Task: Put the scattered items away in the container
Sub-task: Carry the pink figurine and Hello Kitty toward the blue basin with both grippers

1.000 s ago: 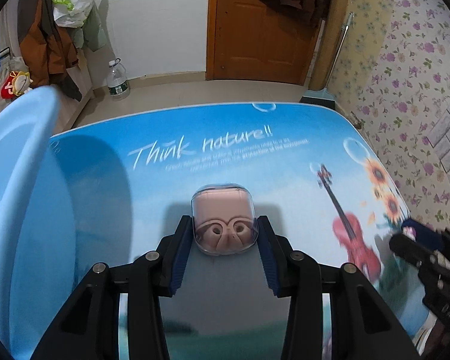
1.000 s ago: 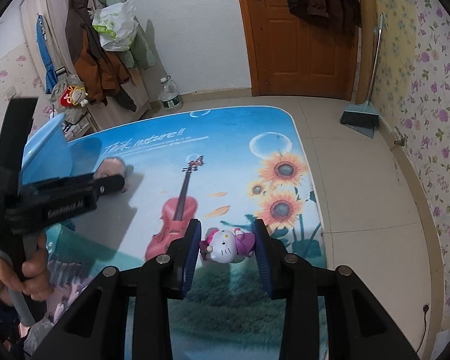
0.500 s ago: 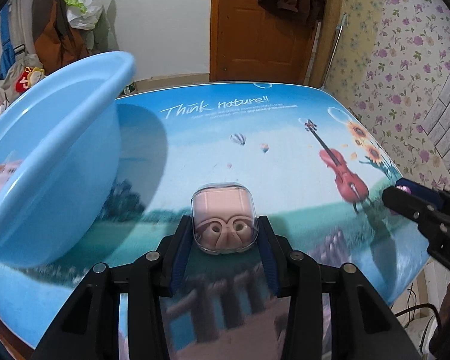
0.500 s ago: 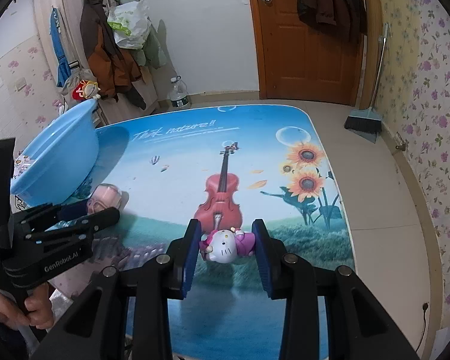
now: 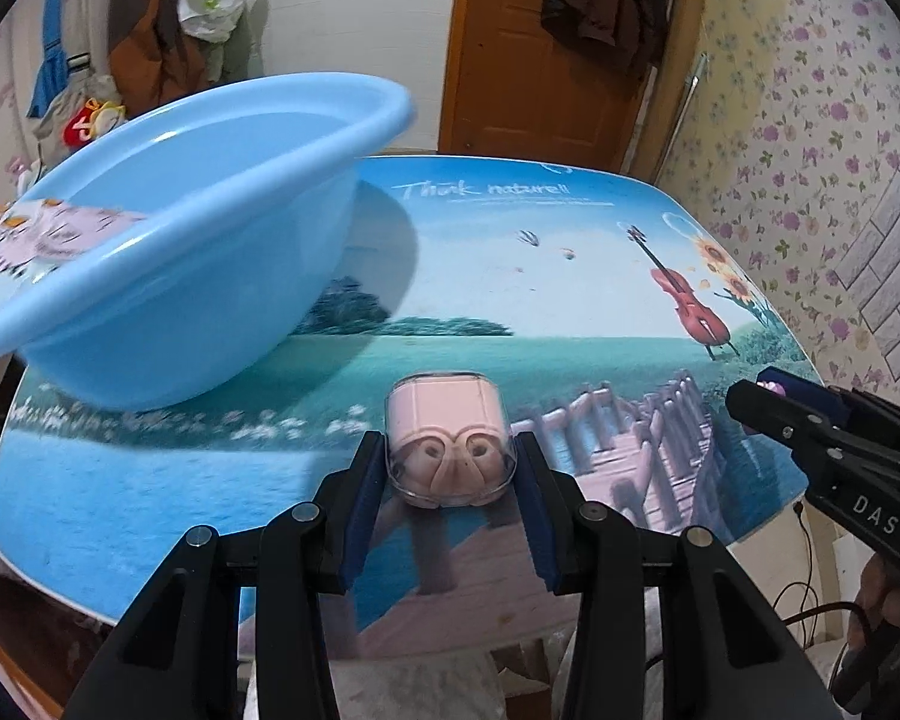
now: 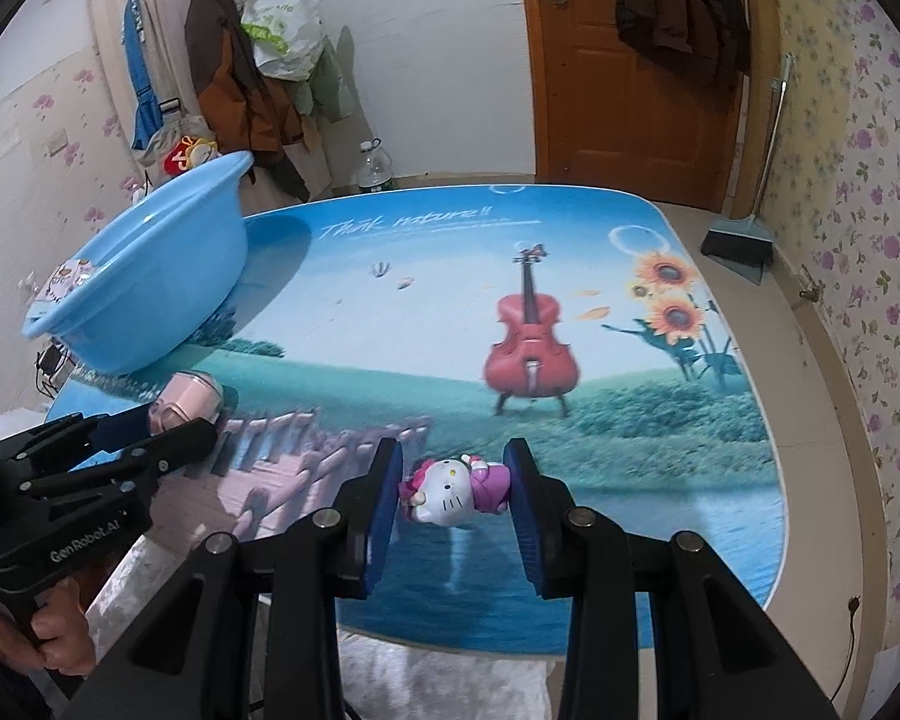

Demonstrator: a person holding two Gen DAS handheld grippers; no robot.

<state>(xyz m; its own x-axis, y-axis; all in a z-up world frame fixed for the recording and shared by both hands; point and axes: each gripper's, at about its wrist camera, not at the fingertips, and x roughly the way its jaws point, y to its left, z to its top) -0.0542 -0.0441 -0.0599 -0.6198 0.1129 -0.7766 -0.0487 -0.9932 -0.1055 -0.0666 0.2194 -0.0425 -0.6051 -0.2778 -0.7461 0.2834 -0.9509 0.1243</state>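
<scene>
My left gripper (image 5: 450,468) is shut on a pink earbud case in a clear shell (image 5: 447,441), held above the table's near edge; it also shows in the right wrist view (image 6: 186,402). My right gripper (image 6: 453,486) is shut on a white Hello Kitty figure in a purple dress (image 6: 456,486), held above the table's front. The blue plastic basin (image 5: 180,276) stands at the table's left, far-left of my left gripper, and shows in the right wrist view (image 6: 144,288). A pink printed item (image 5: 48,228) lies inside it.
The table carries a printed cloth with a violin and sunflowers (image 6: 534,330). A wooden door (image 6: 624,60), hanging coats (image 6: 234,72), a water bottle (image 6: 373,165) and a dustpan with broom (image 6: 741,240) stand behind it on the floor.
Both grippers have pulled back toward the table's near edge and risen, each still holding its item. The basin now sits farther ahead and to the left.
</scene>
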